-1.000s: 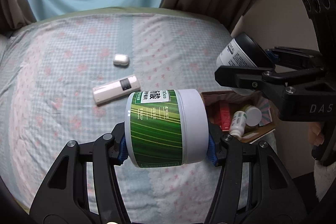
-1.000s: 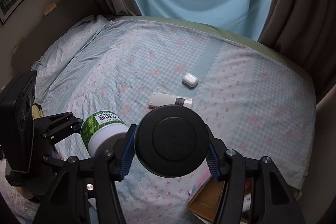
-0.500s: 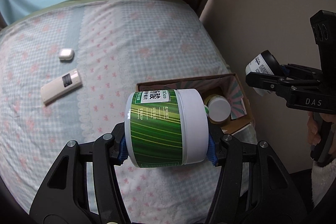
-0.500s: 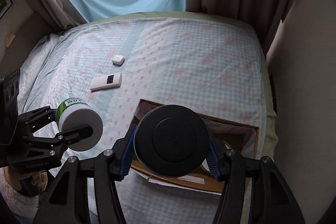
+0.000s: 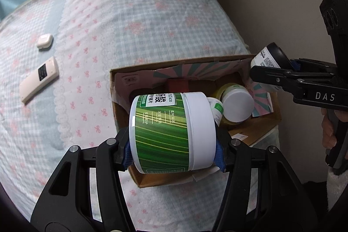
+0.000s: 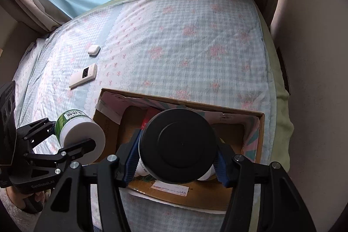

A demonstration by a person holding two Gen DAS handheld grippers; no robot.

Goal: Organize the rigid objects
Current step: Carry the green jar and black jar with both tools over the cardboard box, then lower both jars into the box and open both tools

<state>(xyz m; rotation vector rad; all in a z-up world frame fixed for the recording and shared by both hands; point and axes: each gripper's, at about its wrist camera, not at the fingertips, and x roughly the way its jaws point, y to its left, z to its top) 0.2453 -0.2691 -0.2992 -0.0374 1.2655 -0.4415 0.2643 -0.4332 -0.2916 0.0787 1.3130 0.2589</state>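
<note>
My left gripper (image 5: 173, 153) is shut on a green-striped jar with a white lid (image 5: 167, 134), held on its side above the near left part of an open cardboard box (image 5: 121, 114). My right gripper (image 6: 176, 158) is shut on a white jar with a black lid (image 6: 177, 145), lid facing the camera, over the middle of the same box (image 6: 260, 136). The black-lidded jar (image 5: 271, 58) also shows at the box's far right corner in the left wrist view. The green jar (image 6: 78, 136) hangs left of the box in the right wrist view.
Inside the box lie a white-capped bottle (image 5: 237, 104), a smaller bottle and a red item (image 5: 178, 84). On the checked bedspread (image 5: 134, 21) rest a white remote (image 5: 39, 79) and a white earbud case (image 5: 44, 41). A wall (image 6: 315, 79) stands right of the bed; curtains hang behind.
Both grippers have carried their jars rightward and down from over the bed to above the cardboard box. The remote and earbud case now lie further left in both views.
</note>
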